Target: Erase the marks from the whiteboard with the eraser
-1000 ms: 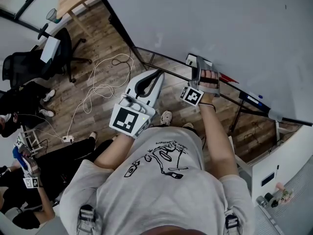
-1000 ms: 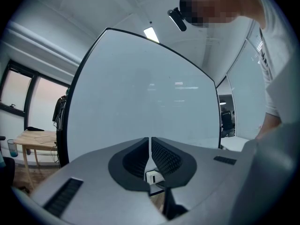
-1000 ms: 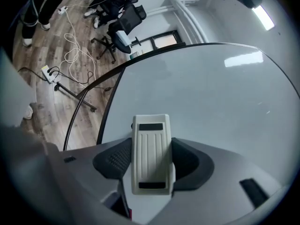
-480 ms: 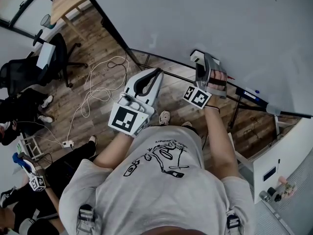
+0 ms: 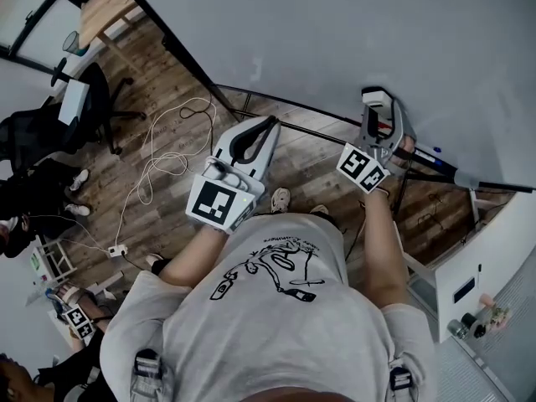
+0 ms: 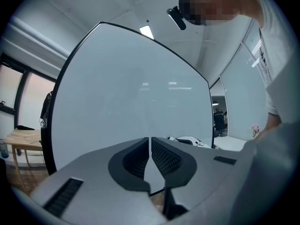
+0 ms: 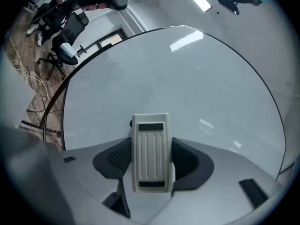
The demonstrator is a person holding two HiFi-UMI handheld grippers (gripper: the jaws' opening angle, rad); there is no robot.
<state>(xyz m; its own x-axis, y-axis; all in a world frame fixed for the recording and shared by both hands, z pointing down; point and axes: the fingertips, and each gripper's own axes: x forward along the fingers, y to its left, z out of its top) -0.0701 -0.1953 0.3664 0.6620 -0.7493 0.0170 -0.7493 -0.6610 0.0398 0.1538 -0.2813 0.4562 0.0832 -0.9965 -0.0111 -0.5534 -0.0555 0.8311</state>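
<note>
Your right gripper (image 5: 381, 111) is clamped on the white plastic rectangular eraser with the ribbed back (image 7: 151, 149). The jaws grip its two long sides, the ribbed back faces the gripper's camera and the wiping face is turned to the large white black-framed whiteboard (image 7: 178, 74). From the head view the eraser sits low on the board, just beside the narrow ledge along its lower edge (image 5: 452, 174), which seems to carry pens. Whether the pad is actually touching the surface cannot be told from here.

Your left gripper (image 6: 150, 146) has its jaws together on nothing and points at the board lower down to the left. It has no part in the wipe, so leave it back from the surface.

For a clean pass, press the eraser flat so the whole pad meets the board, not one edge. A tilted pad would likely smear rather than lift ink. Use long overlapping strokes with steady, moderate pressure. The grip is on smooth plastic sides, so pushing hard could twist the eraser in the jaws.

Only faint specks show on the board (image 7: 199, 69), so scan under the ceiling-light glare before you count an area as done. Steer clear of the ledge on low strokes.
</note>
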